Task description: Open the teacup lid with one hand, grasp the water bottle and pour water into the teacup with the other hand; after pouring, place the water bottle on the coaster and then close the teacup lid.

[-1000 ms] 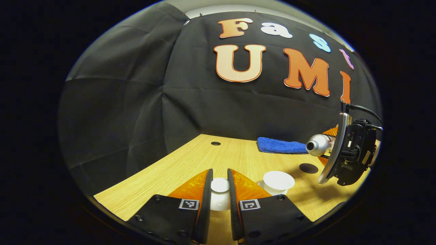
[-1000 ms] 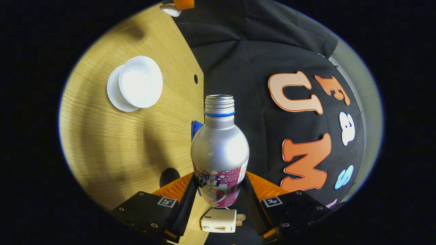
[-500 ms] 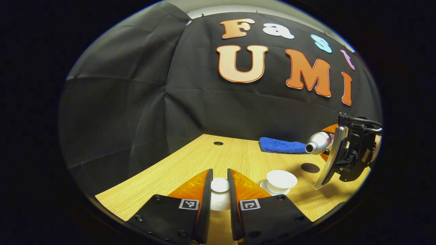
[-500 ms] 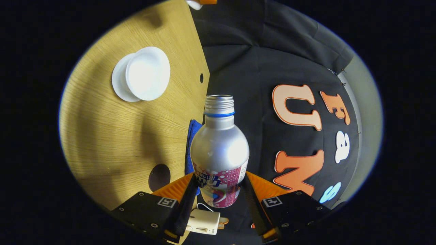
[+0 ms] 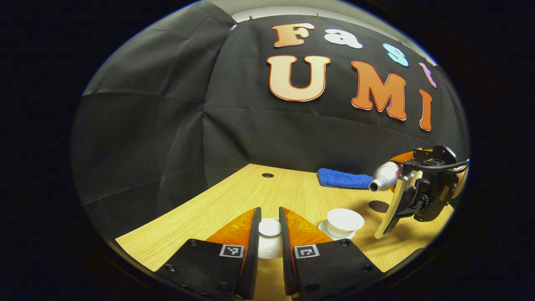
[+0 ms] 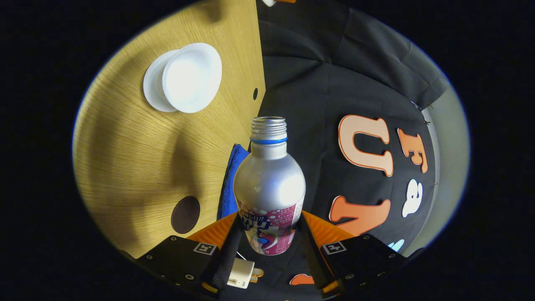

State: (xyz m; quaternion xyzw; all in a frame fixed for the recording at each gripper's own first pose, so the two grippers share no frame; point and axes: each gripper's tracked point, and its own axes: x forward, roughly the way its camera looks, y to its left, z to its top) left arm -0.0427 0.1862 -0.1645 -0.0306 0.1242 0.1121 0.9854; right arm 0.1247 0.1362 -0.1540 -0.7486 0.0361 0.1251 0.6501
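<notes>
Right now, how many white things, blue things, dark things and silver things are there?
White: 3, teacup, saucer, lid
Blue: 1, cloth
Dark: 1, coaster
Silver: 1, water bottle
Total: 6

A recording booth: black cloth wall (image 5: 167,125) behind a wooden table (image 5: 217,205).

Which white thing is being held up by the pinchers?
The lid, the small white knobbed piece pinched in the left gripper. The white teacup and its saucer sit uncovered on the table.
</notes>
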